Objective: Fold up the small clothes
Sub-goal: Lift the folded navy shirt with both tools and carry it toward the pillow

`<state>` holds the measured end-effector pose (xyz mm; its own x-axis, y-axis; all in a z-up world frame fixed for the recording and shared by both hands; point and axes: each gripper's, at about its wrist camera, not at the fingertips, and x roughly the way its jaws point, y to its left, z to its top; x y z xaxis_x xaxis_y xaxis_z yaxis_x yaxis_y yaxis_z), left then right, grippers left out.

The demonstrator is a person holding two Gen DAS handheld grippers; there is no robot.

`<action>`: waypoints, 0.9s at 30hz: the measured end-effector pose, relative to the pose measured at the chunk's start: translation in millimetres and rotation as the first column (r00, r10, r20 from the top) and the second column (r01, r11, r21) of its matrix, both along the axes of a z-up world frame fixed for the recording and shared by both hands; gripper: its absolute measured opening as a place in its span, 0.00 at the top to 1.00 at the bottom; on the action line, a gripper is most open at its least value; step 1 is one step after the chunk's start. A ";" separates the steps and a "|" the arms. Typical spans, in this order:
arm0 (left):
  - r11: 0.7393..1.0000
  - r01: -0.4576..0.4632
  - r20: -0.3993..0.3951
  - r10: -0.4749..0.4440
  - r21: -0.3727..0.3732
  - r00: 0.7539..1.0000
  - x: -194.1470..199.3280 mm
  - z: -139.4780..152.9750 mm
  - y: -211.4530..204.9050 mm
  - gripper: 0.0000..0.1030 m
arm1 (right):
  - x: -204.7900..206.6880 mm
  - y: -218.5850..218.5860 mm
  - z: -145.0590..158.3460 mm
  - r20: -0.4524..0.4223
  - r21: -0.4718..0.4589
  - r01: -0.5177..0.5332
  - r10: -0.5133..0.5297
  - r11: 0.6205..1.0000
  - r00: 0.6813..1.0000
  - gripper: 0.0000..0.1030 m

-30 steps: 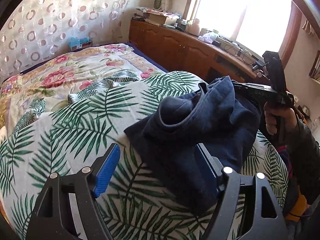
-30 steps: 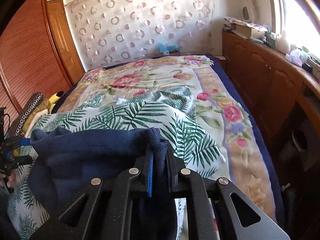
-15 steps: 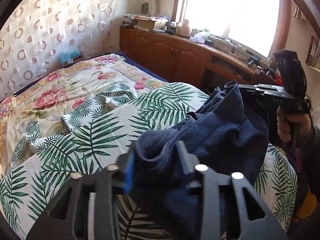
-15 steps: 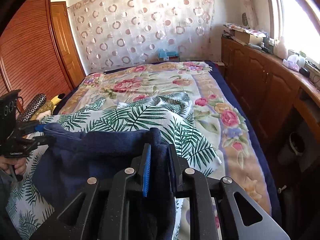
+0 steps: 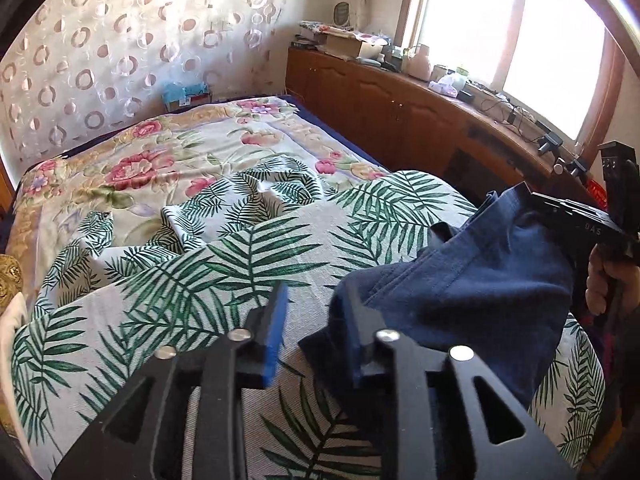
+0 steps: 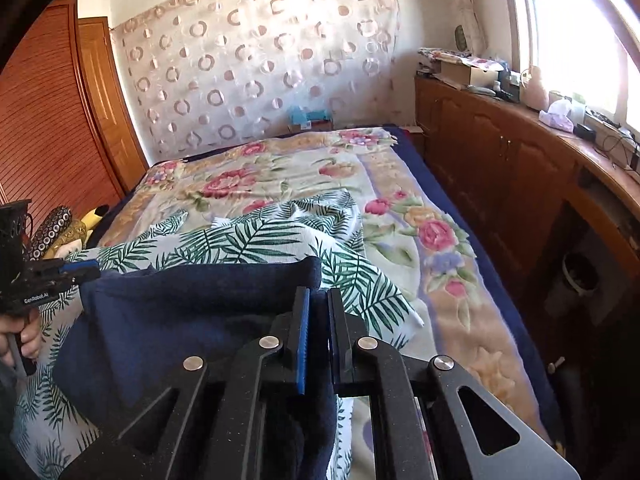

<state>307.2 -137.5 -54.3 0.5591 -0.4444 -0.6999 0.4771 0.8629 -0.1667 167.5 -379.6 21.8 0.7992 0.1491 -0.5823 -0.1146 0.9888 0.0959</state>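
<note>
A navy blue garment [image 5: 480,288] hangs bunched above the palm-leaf sheet [image 5: 240,248] on the bed. My right gripper [image 6: 318,332] is shut on its upper edge, and the cloth [image 6: 192,304] spreads away to the left. In the left wrist view that gripper [image 5: 532,200] sits at the right with a hand [image 5: 604,280] on its handle. My left gripper [image 5: 314,336] has its jaws opening. The garment's corner drapes over its right finger, the blue left pad [image 5: 276,336] stands clear of it, and sheet shows in the gap.
A floral blanket [image 6: 400,184] covers the far half of the bed. Along the right runs a wooden cabinet [image 6: 500,160] with clutter under the window. A louvred wardrobe [image 6: 48,120] and cushions [image 6: 60,228] are on the left.
The left gripper went from wide open to closed around the garment's corner, then parted again, so its left pad is now off the cloth. The right gripper kept its hold.
</note>
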 end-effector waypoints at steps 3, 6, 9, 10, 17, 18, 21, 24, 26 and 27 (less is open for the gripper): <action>1.000 0.012 -0.017 -0.013 -0.029 1.000 -5.2 1.9 7.0 0.53 | -0.2 -0.2 5.7 -0.003 -0.016 0.008 -0.008 1.000 1.000 0.73; 0.999 0.025 -0.023 -0.026 -0.045 0.999 -13.0 1.4 10.4 0.31 | -3.5 3.5 10.8 -0.015 0.008 -0.034 0.035 0.999 0.999 0.41; 0.996 0.070 -0.067 -0.074 -0.056 0.995 -16.4 -6.8 5.1 0.22 | -0.1 10.2 0.9 -0.060 -0.019 -0.063 0.062 0.998 0.996 0.40; 0.996 0.075 -0.069 -0.078 -0.045 0.995 -17.4 -9.4 2.7 0.22 | 2.5 10.3 -2.2 -0.067 -0.024 -0.062 0.060 0.998 0.996 0.40; 0.998 0.059 -0.124 -0.062 -0.027 0.990 -10.1 -22.9 -9.1 0.22 | 24.6 -0.7 -16.3 -0.134 0.055 -0.047 0.054 0.997 0.989 0.37; 0.998 0.062 -0.132 -0.066 -0.034 0.989 -9.8 -24.4 -8.7 0.22 | 26.9 -2.4 -17.5 -0.141 0.067 -0.052 0.061 0.996 0.988 0.37; 0.997 0.062 -0.138 -0.068 -0.049 0.988 -7.5 -25.6 -8.8 0.22 | 31.5 -2.9 -18.9 -0.153 0.100 -0.069 0.084 0.993 0.985 0.37; 0.996 0.069 -0.136 -0.076 -0.060 0.988 -8.4 -25.5 -10.1 0.27 | 34.0 -3.9 -20.5 -0.156 0.129 -0.089 0.109 0.988 0.982 0.37; 0.993 0.089 -0.137 -0.098 -0.071 0.986 -9.2 -25.7 -11.7 0.35 | 35.4 -4.2 -22.7 -0.145 0.146 -0.106 0.127 0.984 0.981 0.38; 0.994 0.090 -0.136 -0.099 -0.069 0.986 -9.1 -25.5 -11.5 0.35 | 35.7 -2.9 -24.8 -0.144 0.149 -0.109 0.131 0.983 0.981 0.38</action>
<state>298.2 -149.0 -79.8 0.4117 -0.5357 -0.7372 0.5241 0.8010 -0.2893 203.1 -382.5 -3.0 0.6739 0.3267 -0.6626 -0.2049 0.9444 0.2573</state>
